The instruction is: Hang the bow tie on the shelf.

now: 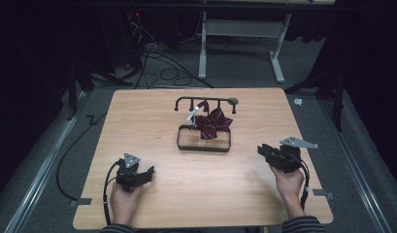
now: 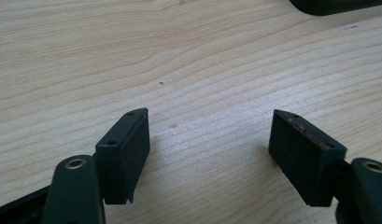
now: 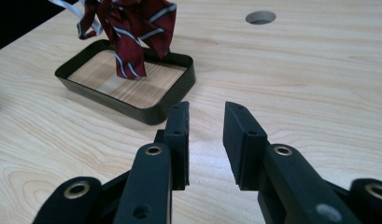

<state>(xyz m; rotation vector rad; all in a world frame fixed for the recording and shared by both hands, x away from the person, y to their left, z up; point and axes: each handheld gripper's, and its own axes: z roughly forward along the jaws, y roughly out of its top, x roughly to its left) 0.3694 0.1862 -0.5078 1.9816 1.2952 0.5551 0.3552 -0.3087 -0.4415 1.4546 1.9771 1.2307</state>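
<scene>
Your wooden table (image 1: pixel 162 194), black tray (image 1: pixel 204 144) mid-table under a rack (image 1: pixel 206 101), striped red tie (image 1: pixel 213 122) hanging from it into the tray, your left gripper (image 2: pixel 209 140) jaws wide apart and empty, your right gripper (image 3: pixel 206 140) jaws partly parted, empty, facing the tray.

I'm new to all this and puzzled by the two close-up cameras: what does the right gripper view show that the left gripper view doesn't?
Right gripper view: a red striped necktie hanging into a black tray, a round hole in the tabletop, and the right gripper, open. Left gripper view: the left gripper, open wider. Both share the bare wooden table beneath empty black jaws.
</scene>
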